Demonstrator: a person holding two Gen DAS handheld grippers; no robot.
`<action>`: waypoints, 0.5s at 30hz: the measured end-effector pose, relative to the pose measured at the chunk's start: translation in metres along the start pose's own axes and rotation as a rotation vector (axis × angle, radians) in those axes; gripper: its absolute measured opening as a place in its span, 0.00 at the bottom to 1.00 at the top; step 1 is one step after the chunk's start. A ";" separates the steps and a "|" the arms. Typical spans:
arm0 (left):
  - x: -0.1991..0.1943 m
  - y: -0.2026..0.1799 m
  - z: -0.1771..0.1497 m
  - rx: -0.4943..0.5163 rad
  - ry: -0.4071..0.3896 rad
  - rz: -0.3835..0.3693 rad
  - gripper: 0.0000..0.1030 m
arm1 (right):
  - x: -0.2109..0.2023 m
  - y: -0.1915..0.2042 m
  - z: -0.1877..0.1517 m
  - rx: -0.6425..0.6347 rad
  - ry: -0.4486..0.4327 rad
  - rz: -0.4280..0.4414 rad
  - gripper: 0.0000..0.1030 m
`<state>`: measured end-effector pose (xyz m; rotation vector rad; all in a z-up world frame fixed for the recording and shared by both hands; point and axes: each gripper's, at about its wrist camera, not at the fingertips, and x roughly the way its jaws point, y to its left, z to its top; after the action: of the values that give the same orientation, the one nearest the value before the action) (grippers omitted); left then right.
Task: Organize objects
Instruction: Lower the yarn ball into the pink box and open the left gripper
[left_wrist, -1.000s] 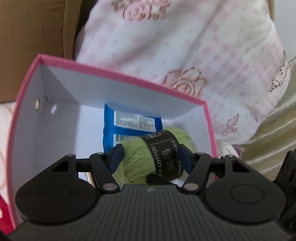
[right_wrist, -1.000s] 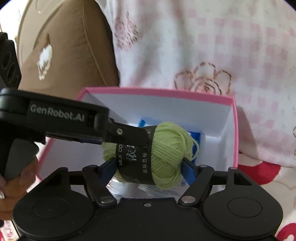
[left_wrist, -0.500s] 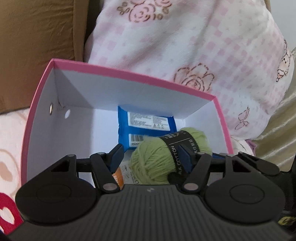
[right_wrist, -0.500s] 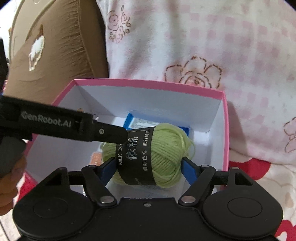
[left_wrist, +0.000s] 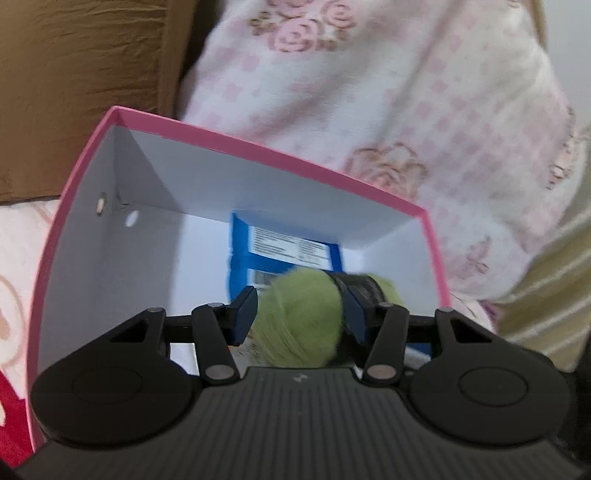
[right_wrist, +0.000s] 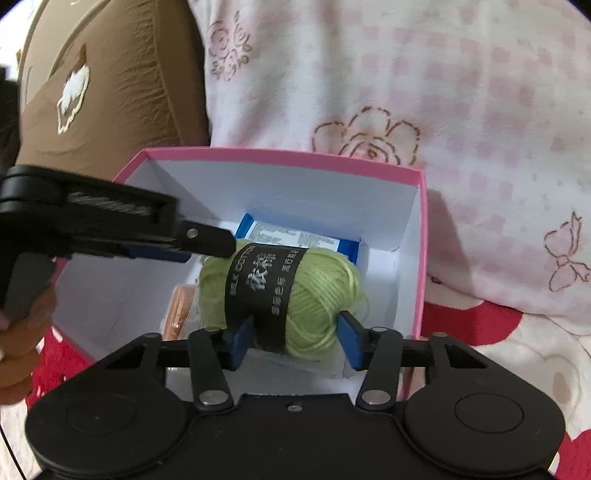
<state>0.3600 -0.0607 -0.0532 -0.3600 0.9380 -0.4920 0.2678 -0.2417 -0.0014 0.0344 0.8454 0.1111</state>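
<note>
Yarn ball (right_wrist: 295, 295) sits between right tool's (right_wrist: 295, 341) closing jaws.

Your left gripper (left_wrist: 301, 315) hangs over the pink box (left_wrist: 236, 147), jaws closing, with the green yarn ball (left_wrist: 301, 319) between them; it is blurred, so contact seems unclear. Inside the box, behind the yarn, a blue packet (left_wrist: 280, 247) lies against its far wall
</note>
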 end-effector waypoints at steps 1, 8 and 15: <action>0.000 -0.003 -0.002 0.014 0.004 -0.006 0.48 | 0.000 0.000 0.001 0.003 -0.008 -0.006 0.50; 0.028 -0.007 -0.018 0.000 0.041 -0.024 0.50 | -0.003 -0.005 -0.004 -0.049 -0.043 0.024 0.50; 0.045 -0.025 -0.025 0.027 0.063 -0.023 0.50 | -0.013 -0.008 -0.012 -0.093 -0.058 0.011 0.49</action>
<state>0.3551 -0.1081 -0.0849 -0.3327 0.9879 -0.5395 0.2508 -0.2517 -0.0009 -0.0448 0.7814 0.1588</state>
